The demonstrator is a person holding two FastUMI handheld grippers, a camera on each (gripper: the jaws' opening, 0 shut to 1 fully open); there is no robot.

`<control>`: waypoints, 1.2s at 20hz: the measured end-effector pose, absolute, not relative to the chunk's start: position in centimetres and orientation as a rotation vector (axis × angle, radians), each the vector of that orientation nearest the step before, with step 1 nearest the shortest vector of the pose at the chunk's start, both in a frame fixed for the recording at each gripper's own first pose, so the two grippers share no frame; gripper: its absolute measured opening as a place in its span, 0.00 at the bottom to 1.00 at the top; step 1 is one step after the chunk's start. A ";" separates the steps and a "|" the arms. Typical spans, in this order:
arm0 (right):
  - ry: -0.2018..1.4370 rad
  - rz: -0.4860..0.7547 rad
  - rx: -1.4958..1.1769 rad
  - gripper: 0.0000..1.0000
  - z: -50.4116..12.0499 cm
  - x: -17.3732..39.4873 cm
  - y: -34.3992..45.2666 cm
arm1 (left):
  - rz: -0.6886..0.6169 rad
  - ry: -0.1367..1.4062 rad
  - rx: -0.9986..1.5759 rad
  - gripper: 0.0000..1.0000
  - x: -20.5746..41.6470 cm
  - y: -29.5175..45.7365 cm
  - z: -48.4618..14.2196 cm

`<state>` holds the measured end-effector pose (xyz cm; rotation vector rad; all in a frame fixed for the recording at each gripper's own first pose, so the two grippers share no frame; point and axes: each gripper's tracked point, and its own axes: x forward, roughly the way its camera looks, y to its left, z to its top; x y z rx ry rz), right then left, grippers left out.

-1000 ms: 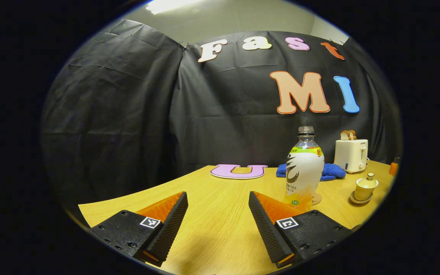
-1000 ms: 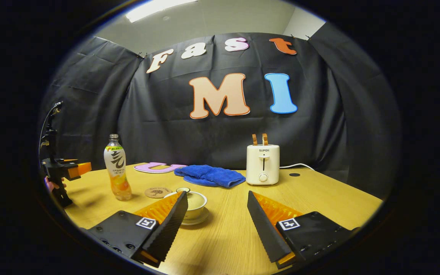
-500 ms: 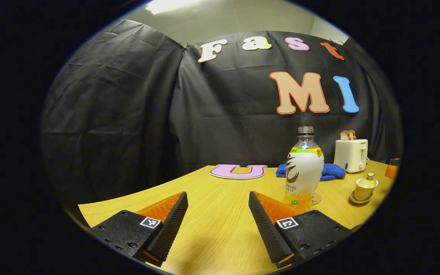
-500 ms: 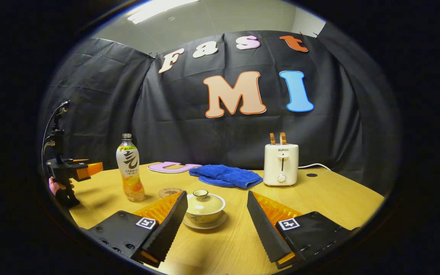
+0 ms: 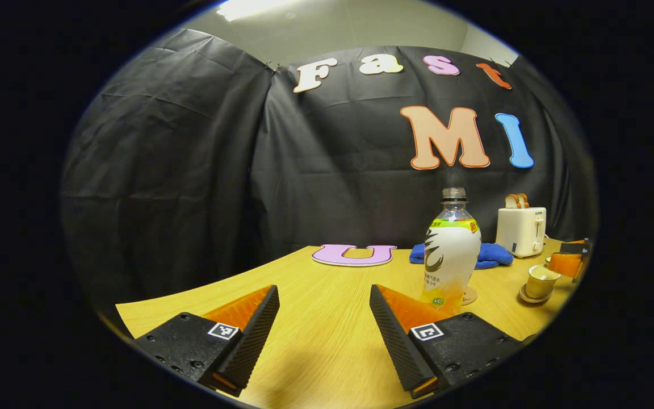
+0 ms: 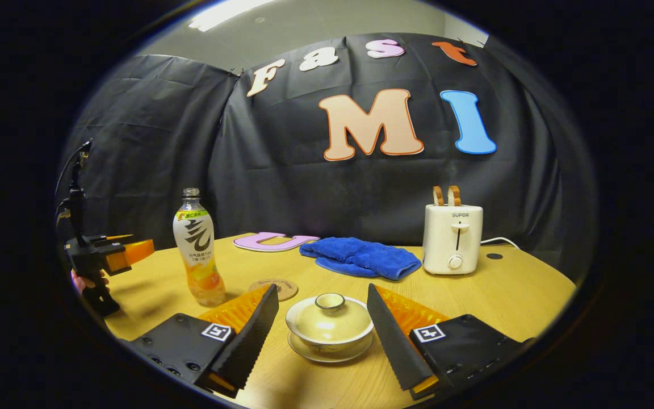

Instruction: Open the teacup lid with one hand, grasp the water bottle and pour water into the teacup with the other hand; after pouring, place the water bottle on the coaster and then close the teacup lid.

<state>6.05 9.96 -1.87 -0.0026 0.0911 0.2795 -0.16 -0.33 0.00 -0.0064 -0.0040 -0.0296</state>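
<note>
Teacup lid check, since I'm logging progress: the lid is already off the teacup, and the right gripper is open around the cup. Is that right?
Not quite. The lid is on the teacup, its knob up, as the right gripper view shows. The rest holds: the right gripper is open, a finger either side of the cup.

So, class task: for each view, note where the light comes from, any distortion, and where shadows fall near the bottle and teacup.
Left gripper view: ceiling light glows at the top; the fisheye bows the table edge; the bottle is sharp. Right gripper view: ceiling light at upper left; soft shadows lie under the teacup and beside the left gripper; the wall curves.
</note>
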 end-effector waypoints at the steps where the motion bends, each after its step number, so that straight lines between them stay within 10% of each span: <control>1: 0.100 0.280 -0.003 0.94 -2.0 6.4 10.2 | -0.030 -0.004 -0.007 0.94 -0.2 -0.3 0.0; 6: 0.147 0.264 -0.004 0.91 -2.8 7.7 10.4 | -0.031 -0.003 -0.007 0.94 -0.3 -0.3 0.0; 10: 0.176 0.251 -0.019 0.57 -3.3 8.2 10.5 | -0.032 -0.003 -0.008 0.94 -0.3 -0.3 0.0; 12: 0.186 0.244 -0.028 0.60 -3.4 8.6 10.4 | -0.032 -0.003 -0.008 0.94 -0.3 -0.3 0.0; 17: 0.186 0.235 -0.022 0.34 -3.5 9.1 10.2 | -0.031 -0.002 -0.008 0.94 -0.3 -0.4 0.0; 24: 0.120 0.252 -0.009 0.28 -2.3 8.6 10.4 | -0.035 -0.003 -0.008 0.94 -0.2 -0.4 0.0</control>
